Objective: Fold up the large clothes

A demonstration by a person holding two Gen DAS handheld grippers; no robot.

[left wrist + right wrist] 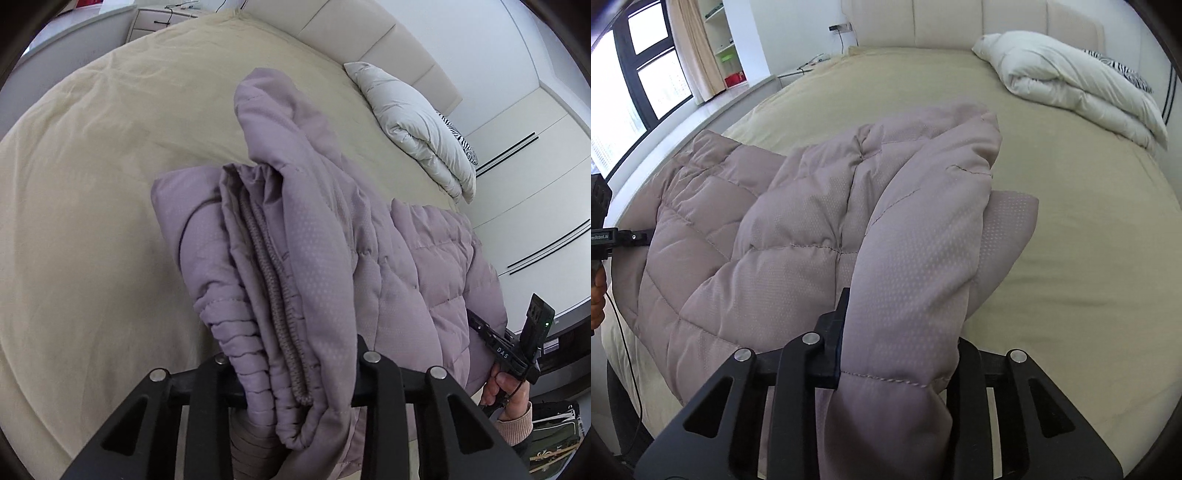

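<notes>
Left wrist view: left gripper [291, 373] at 6 o'clock, both fingers pinched on a bunched edge of the jacket [314, 251]. Padded folds and a ribbed knit band are squeezed between them. The jacket is mauve, quilted, and rises from the grip toward 12 o'clock, one limp flap topping out above centre. The rest of it spreads toward 3 o'clock over the bed [92, 184]. Beige sheet, mostly bare from 9 to 12 o'clock. White duvet [417, 125] folded at 2 o'clock, against the padded headboard [369, 33]. At 4 o'clock the right gripper shows in part behind the jacket's edge, a hand [506, 391] in a ribbed cuff under it.

Right wrist view: right gripper [897, 354] at 6 o'clock, fingers clamped on a thick roll of the same jacket, cloth filling the gap between them. Jacket body lies rumpled from centre out to 9 o'clock, resting on the sheet. Left gripper's body is at 9 o'clock, at the jacket's far edge; its fingers are hidden there. Window [639, 70] at 10 o'clock. Duvet at 1 o'clock, well apart from the jacket.
</notes>
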